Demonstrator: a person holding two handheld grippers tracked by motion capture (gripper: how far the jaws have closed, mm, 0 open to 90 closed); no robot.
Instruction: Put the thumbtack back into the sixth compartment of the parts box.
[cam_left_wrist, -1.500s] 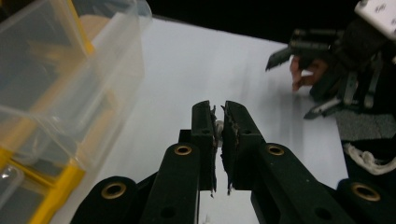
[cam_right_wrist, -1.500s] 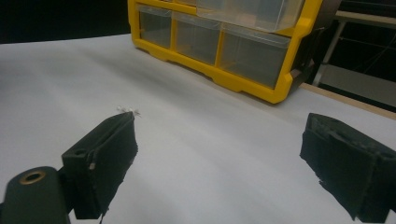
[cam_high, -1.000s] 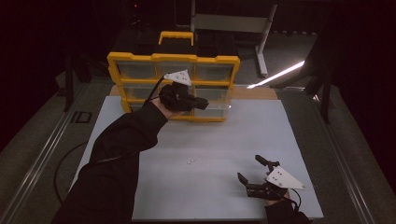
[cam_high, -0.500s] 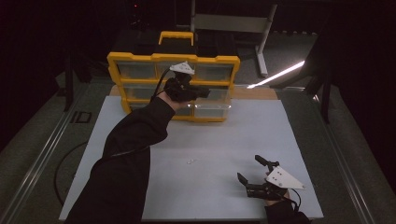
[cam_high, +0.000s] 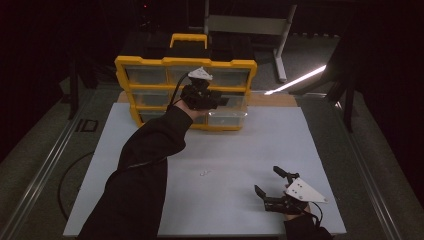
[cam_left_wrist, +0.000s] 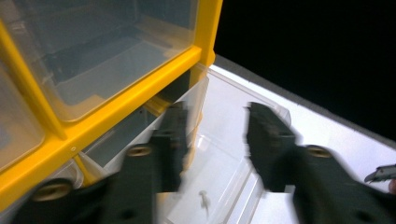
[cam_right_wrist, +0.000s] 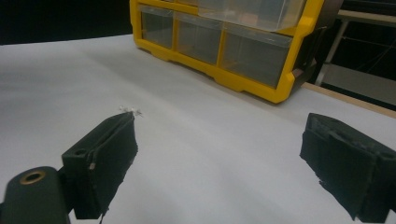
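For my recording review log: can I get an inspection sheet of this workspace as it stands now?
Surface: white table top, flat, mostly bare.
Job's things: yellow drawer organizer at the far edge; clear drawer pulled out at its bottom right, a small screw inside.
Clutter: small white bits mid-table.
Grippers: left hand-held gripper over the drawer, jaws just opened, nothing between; right hand-held gripper open near the front edge.
Cables: black cable looping left of the table.
Surroundings: dark room, metal stand behind.
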